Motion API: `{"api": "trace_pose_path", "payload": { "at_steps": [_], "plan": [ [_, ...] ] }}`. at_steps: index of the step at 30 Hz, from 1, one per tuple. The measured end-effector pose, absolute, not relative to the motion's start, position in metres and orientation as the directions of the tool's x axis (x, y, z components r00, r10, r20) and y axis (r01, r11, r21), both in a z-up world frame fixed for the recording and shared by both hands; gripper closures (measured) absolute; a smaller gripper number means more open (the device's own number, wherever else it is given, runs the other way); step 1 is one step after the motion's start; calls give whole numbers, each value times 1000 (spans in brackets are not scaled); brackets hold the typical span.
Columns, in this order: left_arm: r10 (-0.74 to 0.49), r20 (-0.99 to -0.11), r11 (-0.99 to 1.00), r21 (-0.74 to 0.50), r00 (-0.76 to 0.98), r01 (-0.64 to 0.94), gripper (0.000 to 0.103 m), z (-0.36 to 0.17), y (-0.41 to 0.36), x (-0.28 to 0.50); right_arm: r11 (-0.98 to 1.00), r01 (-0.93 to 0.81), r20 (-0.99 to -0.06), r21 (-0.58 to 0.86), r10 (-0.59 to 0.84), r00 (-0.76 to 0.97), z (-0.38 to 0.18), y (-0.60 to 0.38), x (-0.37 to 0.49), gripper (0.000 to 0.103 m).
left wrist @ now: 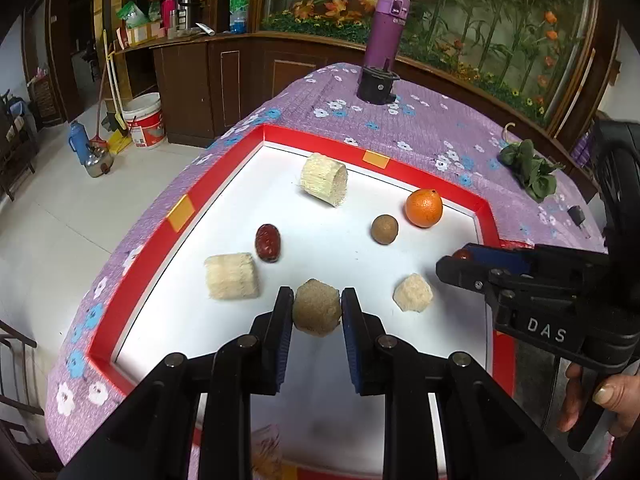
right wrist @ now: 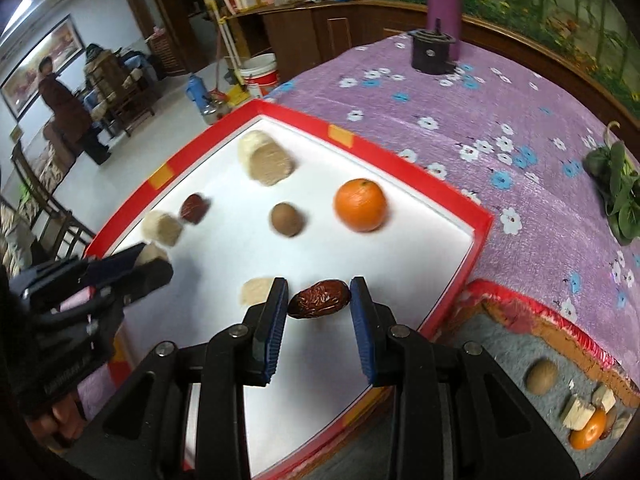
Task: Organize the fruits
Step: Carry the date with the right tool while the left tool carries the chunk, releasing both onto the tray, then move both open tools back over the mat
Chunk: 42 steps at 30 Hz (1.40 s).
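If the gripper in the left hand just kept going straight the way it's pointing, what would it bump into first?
Probably the white floor of the red-rimmed tray. The left gripper, clamped on a tan fibrous chunk, angles steeply downward, so the chunk would touch first. Depth is hard to judge through the fisheye.

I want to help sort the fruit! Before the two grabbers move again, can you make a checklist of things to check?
1. Left gripper pinches the brown round lump on both sides: ok.
2. Right gripper clamps the red date end to end: ok.
3. Both held pieces lifted off the white tray: cannot tell.
4. Orange, brown ball and other date stay clear of both grippers: ok.
5. The two grippers are apart, not bumping: ok.
6. Grey basket beside the tray has room for more: ok.
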<state>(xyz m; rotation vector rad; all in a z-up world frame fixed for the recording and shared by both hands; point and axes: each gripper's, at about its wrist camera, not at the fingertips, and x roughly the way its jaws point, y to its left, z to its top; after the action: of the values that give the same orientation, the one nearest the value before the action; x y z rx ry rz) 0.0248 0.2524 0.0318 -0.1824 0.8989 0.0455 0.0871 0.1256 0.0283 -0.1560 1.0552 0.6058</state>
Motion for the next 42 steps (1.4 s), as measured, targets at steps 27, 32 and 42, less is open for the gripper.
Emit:
{"api": "trace_pose_path", "payload": {
  "at_steps": [27,32,42],
  "plan": [
    [42,-815,987,-56,578,-151,24,25,240,36,836,-543,-869,83,327,371,26,128,82,68],
    [105,-817,987,16,567,-159,24,25,233,37,835,-545,-866,73,325,381,30,126,78,68],
    [148,-779,983,49,610,-176,23,38,226,26,835,-547,-854,65,330,402,44,113,65,68]
  ]
}}
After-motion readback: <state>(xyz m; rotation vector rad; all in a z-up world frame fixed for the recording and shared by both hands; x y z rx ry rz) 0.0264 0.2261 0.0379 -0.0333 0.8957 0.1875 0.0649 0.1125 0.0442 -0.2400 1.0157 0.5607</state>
